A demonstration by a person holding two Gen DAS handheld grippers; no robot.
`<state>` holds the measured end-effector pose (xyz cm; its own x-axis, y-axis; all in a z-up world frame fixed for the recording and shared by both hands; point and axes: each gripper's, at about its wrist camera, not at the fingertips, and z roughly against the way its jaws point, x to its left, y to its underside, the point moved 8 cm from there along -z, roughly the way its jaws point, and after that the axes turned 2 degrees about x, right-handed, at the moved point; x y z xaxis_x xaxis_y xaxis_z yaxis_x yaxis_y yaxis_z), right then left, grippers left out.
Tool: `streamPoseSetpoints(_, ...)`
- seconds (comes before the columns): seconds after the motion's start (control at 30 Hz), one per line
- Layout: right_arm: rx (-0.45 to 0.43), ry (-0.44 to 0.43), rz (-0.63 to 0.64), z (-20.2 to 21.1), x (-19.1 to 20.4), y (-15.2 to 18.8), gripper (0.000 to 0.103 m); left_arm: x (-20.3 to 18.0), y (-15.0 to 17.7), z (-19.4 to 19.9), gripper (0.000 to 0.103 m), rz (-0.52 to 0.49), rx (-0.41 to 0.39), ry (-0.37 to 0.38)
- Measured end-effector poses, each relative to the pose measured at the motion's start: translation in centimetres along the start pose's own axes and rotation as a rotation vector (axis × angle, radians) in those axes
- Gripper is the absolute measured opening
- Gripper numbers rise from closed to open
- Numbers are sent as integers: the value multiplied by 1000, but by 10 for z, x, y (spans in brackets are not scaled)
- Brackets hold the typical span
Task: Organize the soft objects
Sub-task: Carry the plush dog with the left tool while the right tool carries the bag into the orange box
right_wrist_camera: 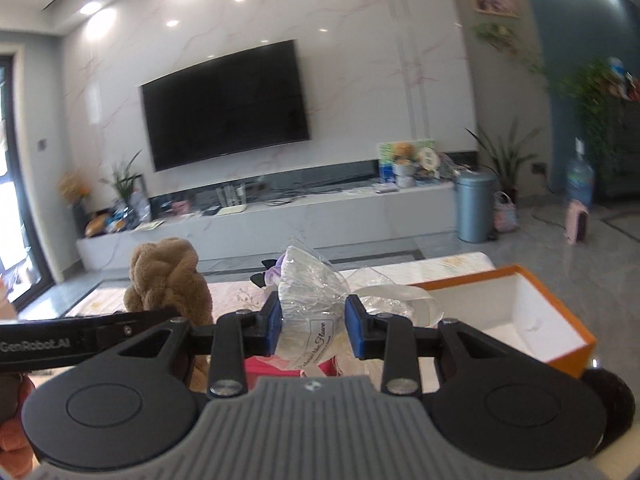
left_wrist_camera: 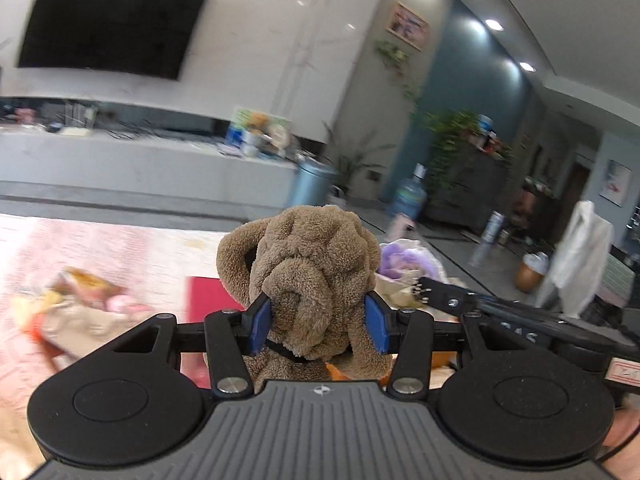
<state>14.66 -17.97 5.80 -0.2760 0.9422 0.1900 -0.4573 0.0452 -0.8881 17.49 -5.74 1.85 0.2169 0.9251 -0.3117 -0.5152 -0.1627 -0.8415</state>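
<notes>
Brown plush dog [left_wrist_camera: 308, 276] (wrinkled, floppy-eared) sits clamped in the left hand-held gripper [left_wrist_camera: 318, 318].

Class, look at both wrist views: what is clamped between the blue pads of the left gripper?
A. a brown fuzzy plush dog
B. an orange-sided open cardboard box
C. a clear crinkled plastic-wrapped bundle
A: the left gripper pinches the brown fuzzy plush dog, while the right gripper holds the plastic-wrapped bundle.

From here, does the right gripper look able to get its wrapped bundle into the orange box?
Probably yes: the right gripper grips the plastic-wrapped bundle, and the orange box lies open beside it, nothing between.
</notes>
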Motion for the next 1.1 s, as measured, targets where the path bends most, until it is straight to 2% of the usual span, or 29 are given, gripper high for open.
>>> streamPoseSetpoints(0.2,67,62,-139,-18,-49,-11,33,-31,-16,-52,56,3,90,62)
streamPoseSetpoints(0.33,114,89,-229,-32,-87,-12,33,-47,-17,-81,56,4,139,79)
streamPoseSetpoints(0.53,198,99,-299,-73,-118,-9,34,-52,-9,-118,56,36,230,75)
streamPoseSetpoints(0.63,226,70,-333,-92,-126,-6,34,-50,-2,-138,56,41,275,64)
streamPoseSetpoints(0.87,306,83,-271,-128,-129,-1,35,-38,14,-161,56,42,327,46)
streamPoseSetpoints(1.1,425,97,-362,-162,-151,16,35,-31,22,-180,55,75,371,63)
